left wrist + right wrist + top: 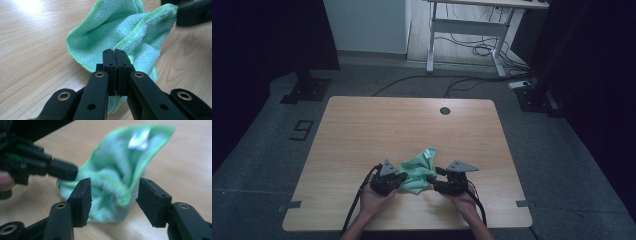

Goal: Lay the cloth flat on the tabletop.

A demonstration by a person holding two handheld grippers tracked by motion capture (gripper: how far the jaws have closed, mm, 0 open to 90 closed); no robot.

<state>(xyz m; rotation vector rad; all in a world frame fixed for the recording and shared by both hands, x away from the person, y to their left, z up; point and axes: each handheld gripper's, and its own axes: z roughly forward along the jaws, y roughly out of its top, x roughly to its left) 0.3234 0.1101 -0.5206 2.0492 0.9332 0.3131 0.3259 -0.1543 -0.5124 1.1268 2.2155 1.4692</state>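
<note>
Microfibre cloth (418, 172), mint green with a brighter green stitched hem, bunched into a loose peak near the front edge of the bench (362, 130), between the two grippers. Nearest, left gripper (115, 56) with fingers (109, 65) clenched on a fold of the hem, pads pressed tight together with the edge pinched at their tip. Right gripper (113, 195) with fingers (81, 195) released, standing apart just before the crumpled body of the cloth, nothing pressed between them. Step in hand, by the look of it: taking a second hold so as to spread or fold. Best done by keeping the left pinch steady, picking out one clear corner or hem rather than the bulk, and closing on a single layer. Risk of grabbing several folds at once. Fabric soft and limp, fuzzy pile, creased in deep folds. Farther back, small white care label (427, 154) on the raised far corner, and a dark round grommet hole (445, 110) by the far edge.
</note>
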